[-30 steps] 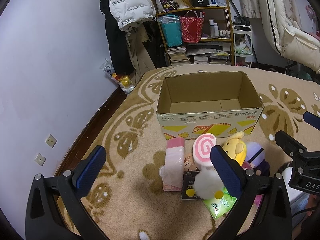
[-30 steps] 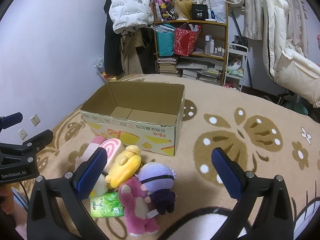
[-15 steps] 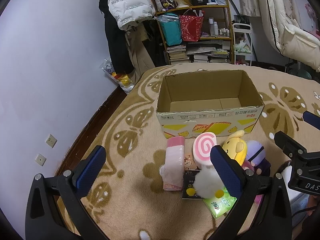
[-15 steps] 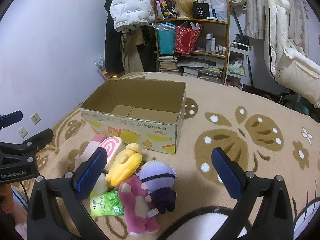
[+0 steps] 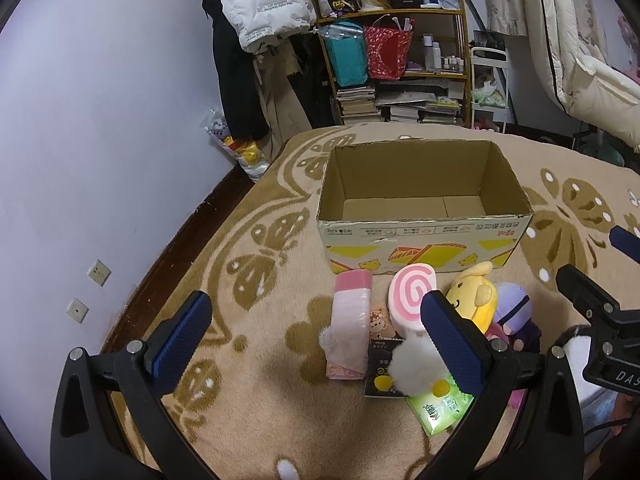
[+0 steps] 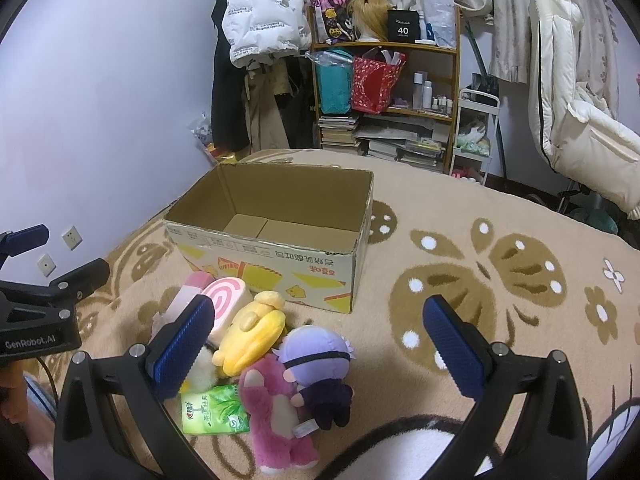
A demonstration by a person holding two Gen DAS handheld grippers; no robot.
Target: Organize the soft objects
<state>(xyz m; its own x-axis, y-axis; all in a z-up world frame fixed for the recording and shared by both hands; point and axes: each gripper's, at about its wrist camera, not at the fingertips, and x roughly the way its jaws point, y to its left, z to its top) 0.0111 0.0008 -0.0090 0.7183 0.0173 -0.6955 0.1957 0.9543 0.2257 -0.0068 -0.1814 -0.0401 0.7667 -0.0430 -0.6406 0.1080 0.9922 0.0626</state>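
Box (image 5: pixel 424 236) is sitting open-topped and empty on the patterned rug (image 5: pixel 256 360), its long printed side facing me, which I judge makes it the bin for the sorting. Toys are lying bunched against that near side: pink roll (image 5: pixel 351 320), swirl cushion (image 5: pixel 411 294), yellow plush (image 6: pixel 252 332), purple-haired doll (image 6: pixel 320 372), pink bear (image 6: pixel 276 412), white fluffy toy (image 5: pixel 414 366), and green tissue pack (image 6: pixel 212 416) at the near edge of the cluster. I am holding my left gripper (image 5: pixel 316 344) above the pink roll and my right gripper (image 6: pixel 316 344) above the doll, both sets of jaws spread wide and gripping nothing, probably to choose a first pick. Nothing is going into the box yet.
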